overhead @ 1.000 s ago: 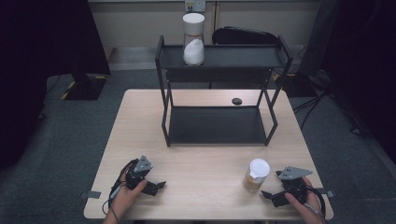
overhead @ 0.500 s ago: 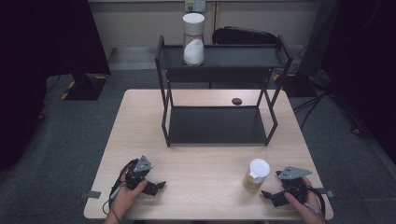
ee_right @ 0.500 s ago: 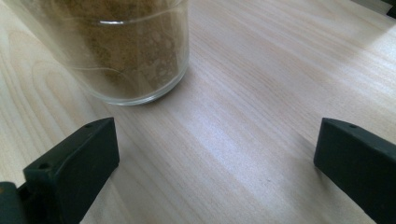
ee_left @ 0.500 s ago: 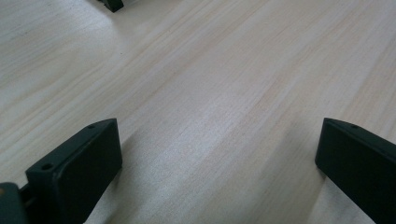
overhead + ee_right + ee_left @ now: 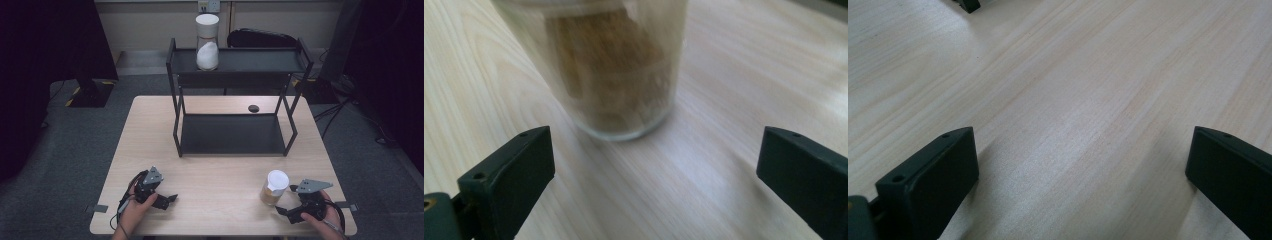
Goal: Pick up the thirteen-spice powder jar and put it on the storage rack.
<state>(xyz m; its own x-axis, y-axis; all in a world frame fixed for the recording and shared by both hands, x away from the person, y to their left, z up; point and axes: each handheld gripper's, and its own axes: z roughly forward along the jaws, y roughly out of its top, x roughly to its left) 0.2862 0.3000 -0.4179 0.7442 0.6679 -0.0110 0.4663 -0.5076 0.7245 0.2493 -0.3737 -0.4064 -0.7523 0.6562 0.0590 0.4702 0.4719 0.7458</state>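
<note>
A glass jar (image 5: 274,187) with a white lid and brown contents stands near the table's front right; in the right gripper view the jar (image 5: 616,65) is close ahead, beyond the jaws. My right gripper (image 5: 284,211) rests open on the table just behind it, its jaws wide apart (image 5: 651,170). At the front left my left gripper (image 5: 167,200) lies open on bare wood (image 5: 1080,175), nothing between its jaws. A second jar (image 5: 207,42) with a white lid and white contents stands on the top shelf of the black rack (image 5: 235,80).
The two-tier black rack has a bare lower shelf (image 5: 232,135) in the table's middle. A small black round object (image 5: 253,108) lies on the table (image 5: 220,175) behind the rack. Dark equipment stands around the table on the grey floor.
</note>
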